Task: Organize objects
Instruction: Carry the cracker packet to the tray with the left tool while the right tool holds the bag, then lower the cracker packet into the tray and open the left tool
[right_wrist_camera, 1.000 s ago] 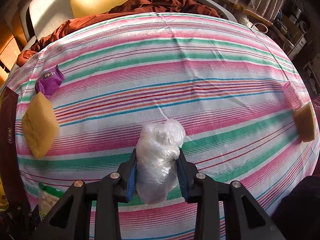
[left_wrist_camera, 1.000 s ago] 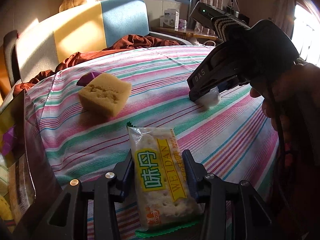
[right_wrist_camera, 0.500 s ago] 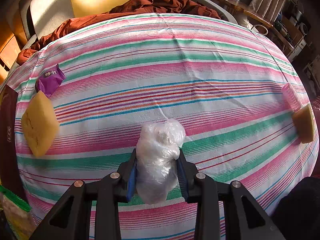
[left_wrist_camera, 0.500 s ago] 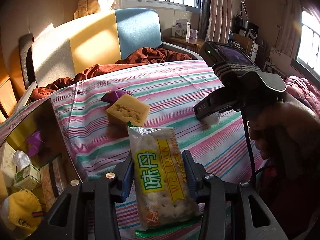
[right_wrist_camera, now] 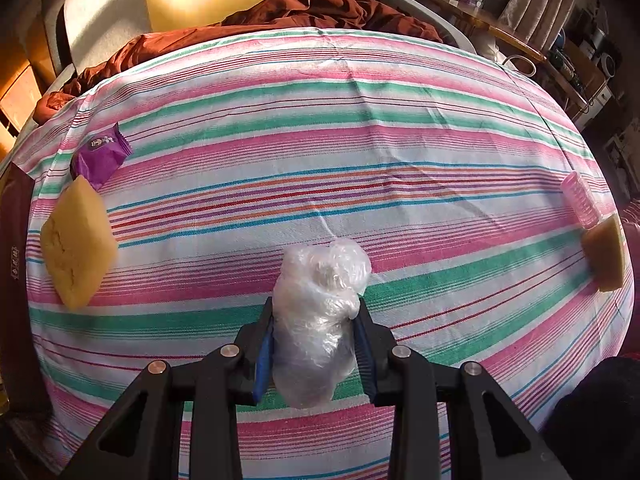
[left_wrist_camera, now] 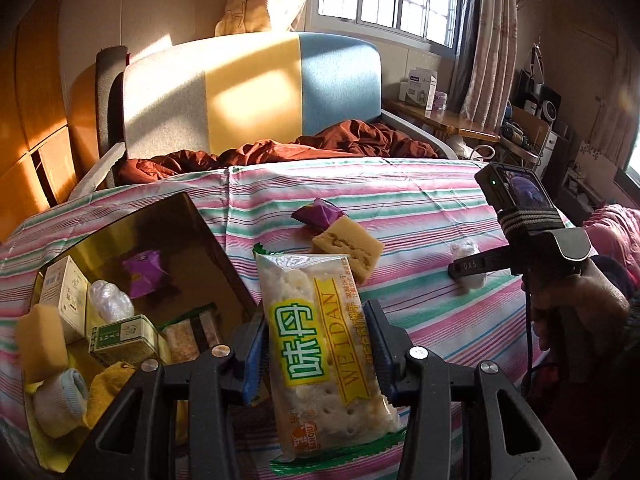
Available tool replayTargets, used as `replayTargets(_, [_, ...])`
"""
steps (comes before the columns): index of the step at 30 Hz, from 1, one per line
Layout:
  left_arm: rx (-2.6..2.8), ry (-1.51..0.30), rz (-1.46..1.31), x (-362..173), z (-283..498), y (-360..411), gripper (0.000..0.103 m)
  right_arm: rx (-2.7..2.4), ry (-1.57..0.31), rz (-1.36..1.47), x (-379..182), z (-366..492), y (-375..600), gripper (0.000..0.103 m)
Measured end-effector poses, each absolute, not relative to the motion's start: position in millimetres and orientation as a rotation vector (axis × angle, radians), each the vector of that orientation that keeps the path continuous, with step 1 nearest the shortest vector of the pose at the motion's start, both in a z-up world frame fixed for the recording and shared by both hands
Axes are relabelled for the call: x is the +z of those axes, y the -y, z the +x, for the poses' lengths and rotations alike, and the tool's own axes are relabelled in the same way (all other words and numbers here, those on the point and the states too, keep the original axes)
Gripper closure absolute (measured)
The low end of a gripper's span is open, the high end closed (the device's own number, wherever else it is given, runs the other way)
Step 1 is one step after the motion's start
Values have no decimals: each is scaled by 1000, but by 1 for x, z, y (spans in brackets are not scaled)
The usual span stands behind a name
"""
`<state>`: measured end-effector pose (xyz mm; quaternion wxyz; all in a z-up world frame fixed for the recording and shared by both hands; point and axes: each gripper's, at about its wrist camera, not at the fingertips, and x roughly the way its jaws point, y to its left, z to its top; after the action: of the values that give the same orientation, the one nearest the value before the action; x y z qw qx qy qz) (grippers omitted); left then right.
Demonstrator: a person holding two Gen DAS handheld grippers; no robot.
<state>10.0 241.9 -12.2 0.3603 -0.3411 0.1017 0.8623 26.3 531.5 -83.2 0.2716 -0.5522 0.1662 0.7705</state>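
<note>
Mid-carry step, by the look of it: far left sits the dark open-top storage box (left_wrist_camera: 208,248) at the edge of the striped bedcloth (right_wrist_camera: 360,128), already part filled — in it I count two small cartons (one white, one green), one clear plastic wad, one purple wrapper, one yellow sponge, one rolled pale sock, one yellow cloth, one snack pack, more possibly hidden. Just right of it the left gripper (left_wrist_camera: 318,350) is clamped on the long clear cracker packet with the yellow-green label (left_wrist_camera: 320,344), held up in the air beside the box's near corner; next move likely calls for swinging it over the opening and letting go above a free spot. Loose on the cloth: one purple foil sachet (right_wrist_camera: 100,156) touching one yellow sponge block (right_wrist_camera: 76,240), further right one pink ribbed roller (right_wrist_camera: 580,200) touching one tan sponge wedge (right_wrist_camera: 606,252). The right gripper (right_wrist_camera: 316,344) is closed on the crumpled clear plastic bag bundle (right_wrist_camera: 320,312), low over the cloth, pointing steeply down; whether it's lifted clear, cannot tell. It goes to the box afterwards, probably.
</note>
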Motion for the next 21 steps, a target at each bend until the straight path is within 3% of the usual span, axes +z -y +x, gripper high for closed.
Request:
replayTargets(8, [2332,-147,-930,-7,-21,-189,57,2075,-406,-1488,-86,34,-525,68])
replayTargets(21, [2530,193,-1146,-24,-93,-59,57,2073,-368,-1497,-88,27,-505,68])
